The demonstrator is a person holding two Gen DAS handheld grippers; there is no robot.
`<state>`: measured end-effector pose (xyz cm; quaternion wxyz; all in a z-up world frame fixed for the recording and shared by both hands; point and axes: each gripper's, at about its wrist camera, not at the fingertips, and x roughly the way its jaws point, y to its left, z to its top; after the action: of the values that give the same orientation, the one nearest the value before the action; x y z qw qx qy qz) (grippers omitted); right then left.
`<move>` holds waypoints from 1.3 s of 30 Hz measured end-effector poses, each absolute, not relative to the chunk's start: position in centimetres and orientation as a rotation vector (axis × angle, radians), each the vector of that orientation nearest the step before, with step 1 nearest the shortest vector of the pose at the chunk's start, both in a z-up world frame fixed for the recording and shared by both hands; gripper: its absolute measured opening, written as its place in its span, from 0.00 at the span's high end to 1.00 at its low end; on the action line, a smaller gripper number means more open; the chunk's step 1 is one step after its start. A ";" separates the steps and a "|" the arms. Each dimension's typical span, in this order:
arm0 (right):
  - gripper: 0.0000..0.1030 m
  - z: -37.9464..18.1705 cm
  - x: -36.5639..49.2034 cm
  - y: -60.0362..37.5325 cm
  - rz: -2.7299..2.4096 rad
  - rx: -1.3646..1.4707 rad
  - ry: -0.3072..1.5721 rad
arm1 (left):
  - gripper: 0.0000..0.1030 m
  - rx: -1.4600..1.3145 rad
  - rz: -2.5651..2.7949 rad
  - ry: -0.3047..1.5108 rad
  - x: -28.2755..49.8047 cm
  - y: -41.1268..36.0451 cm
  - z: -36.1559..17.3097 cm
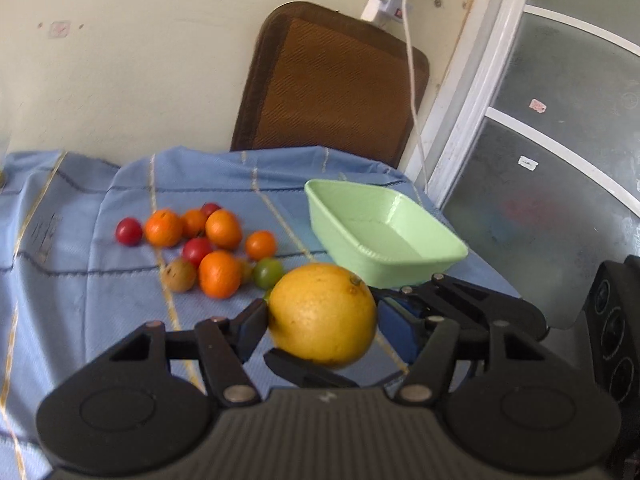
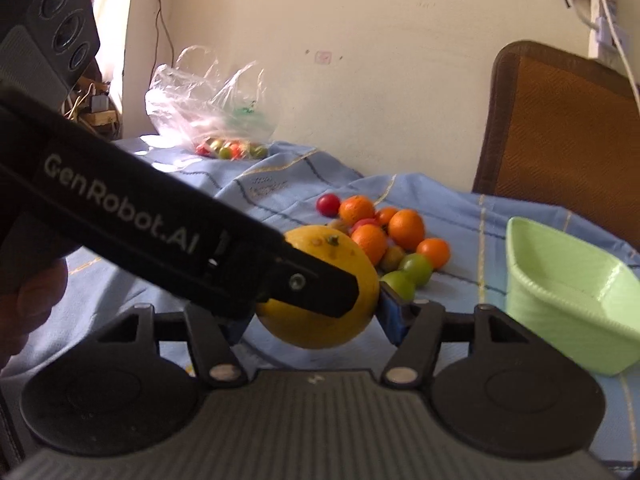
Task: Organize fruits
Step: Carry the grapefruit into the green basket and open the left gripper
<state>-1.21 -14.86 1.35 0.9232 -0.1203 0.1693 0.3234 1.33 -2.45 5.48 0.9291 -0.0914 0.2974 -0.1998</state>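
Pinching one big yellow citrus (image 1: 322, 314) with both tools, left tool (image 1: 322, 320) and right tool (image 2: 316, 312); lift level, ease over green tray (image 1: 404, 256).

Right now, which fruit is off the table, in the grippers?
The big yellow citrus: far larger than the small piled fruits, and clamped between both grippers.

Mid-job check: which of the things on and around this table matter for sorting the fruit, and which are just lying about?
Job:
- large yellow citrus, between both grippers' fingers
- green tray, nothing visible inside
- pile of small orange, red and green fruits
- left gripper, right gripper

Lying about:
- plastic bag with more small fruits
- chair
- power strip and cable
- blue tablecloth
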 end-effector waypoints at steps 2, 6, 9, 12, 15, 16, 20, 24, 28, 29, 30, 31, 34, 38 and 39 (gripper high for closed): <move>0.36 2.3 -0.2 -16.3 0.613 -0.232 0.324 | 0.40 -0.168 -0.443 0.588 3.3 -4.4 6.3; 0.36 3.7 2.6 -20.0 0.483 -0.213 0.298 | 0.40 -0.172 -0.514 0.594 8.0 -8.7 7.3; 0.36 4.0 4.6 -22.6 0.398 -0.207 0.313 | 0.39 -0.166 -0.552 0.624 10.9 -12.0 7.0; 0.36 3.8 6.6 -25.0 0.349 -0.185 0.356 | 0.39 -0.152 -0.574 0.654 13.0 -14.5 6.1; 0.36 3.0 8.3 -26.5 0.333 -0.165 0.410 | 0.39 -0.151 -0.576 0.693 14.5 -16.0 5.1; 0.36 2.7 8.6 -27.0 0.329 -0.157 0.428 | 0.39 -0.151 -0.574 0.703 14.8 -16.3 4.7; 0.36 2.0 10.1 -27.8 0.322 -0.095 0.476 | 0.39 -0.147 -0.563 0.716 15.4 -17.1 4.1; 0.35 1.7 10.4 -27.8 0.300 -0.098 0.472 | 0.36 -0.142 -0.556 0.728 15.6 -17.4 3.9; 0.29 1.6 10.5 -27.9 0.273 -0.100 0.441 | 0.36 -0.176 -0.572 0.700 14.1 -15.9 4.9; 0.29 1.6 10.3 -27.9 0.265 -0.101 0.435 | 0.36 -0.193 -0.582 0.681 13.3 -15.1 5.5; 0.29 1.5 9.9 -27.9 0.253 -0.096 0.424 | 0.36 -0.202 -0.586 0.661 12.5 -14.2 6.0; 0.29 1.7 9.6 -28.1 0.238 -0.089 0.408 | 0.36 -0.207 -0.588 0.632 11.2 -13.0 6.7; 0.29 2.5 7.8 -28.8 0.192 -0.048 0.338 | 0.35 -0.216 -0.562 0.556 7.8 -8.7 7.9; 0.37 3.6 5.0 -29.6 0.205 0.060 0.278 | 0.37 -0.180 -0.385 0.500 4.2 -2.0 8.4; 0.47 3.8 4.4 -29.4 0.231 0.078 0.281 | 0.37 -0.171 -0.340 0.499 3.6 -0.7 8.2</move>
<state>4.38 -29.40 3.76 0.9828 0.0386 0.1398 0.1147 3.61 -0.65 8.16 0.9511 -0.0843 0.2455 -0.1672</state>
